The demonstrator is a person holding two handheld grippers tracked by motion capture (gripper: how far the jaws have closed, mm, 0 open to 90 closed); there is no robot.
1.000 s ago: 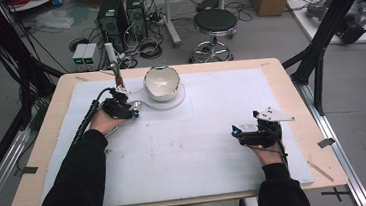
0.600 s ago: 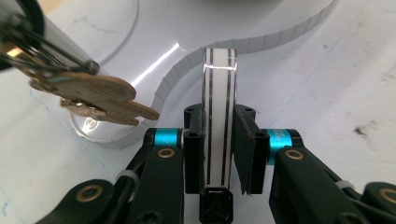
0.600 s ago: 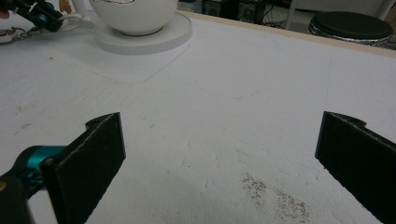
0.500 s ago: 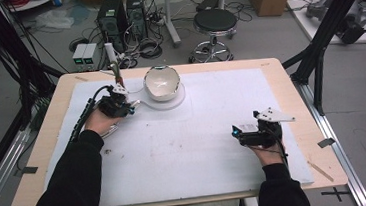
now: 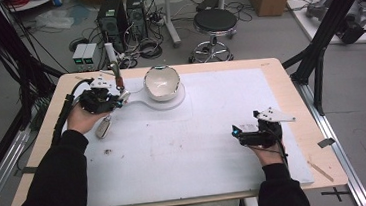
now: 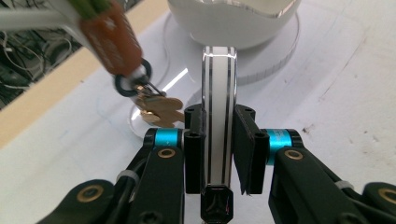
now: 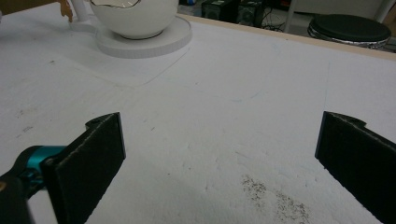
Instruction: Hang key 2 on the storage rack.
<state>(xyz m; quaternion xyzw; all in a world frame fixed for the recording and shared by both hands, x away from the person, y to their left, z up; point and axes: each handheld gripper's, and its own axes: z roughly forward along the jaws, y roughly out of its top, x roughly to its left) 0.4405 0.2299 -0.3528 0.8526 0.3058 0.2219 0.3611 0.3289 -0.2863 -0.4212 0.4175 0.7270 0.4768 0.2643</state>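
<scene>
My left claw pinches the car key fob at the worktop's far-left corner.
My left claw [image 6: 219, 140] has just been closing and now grips the flat white, chrome-edged key fob [image 6: 218, 116], its brown leather strap [image 6: 112, 39] dangling beside the white egg-shaped bowl [image 5: 161, 81]. My right claw [image 7: 219, 154] rests spread near the right edge.

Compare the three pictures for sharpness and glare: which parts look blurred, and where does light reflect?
Left gripper view: the white flat piece clamped in the left tongs is sharp, the orange tag at top left is blurred, and glare streaks the white base. Right gripper view: the near pads are soft and the bowl is clearer. High view: even light, weak shadows.
</scene>
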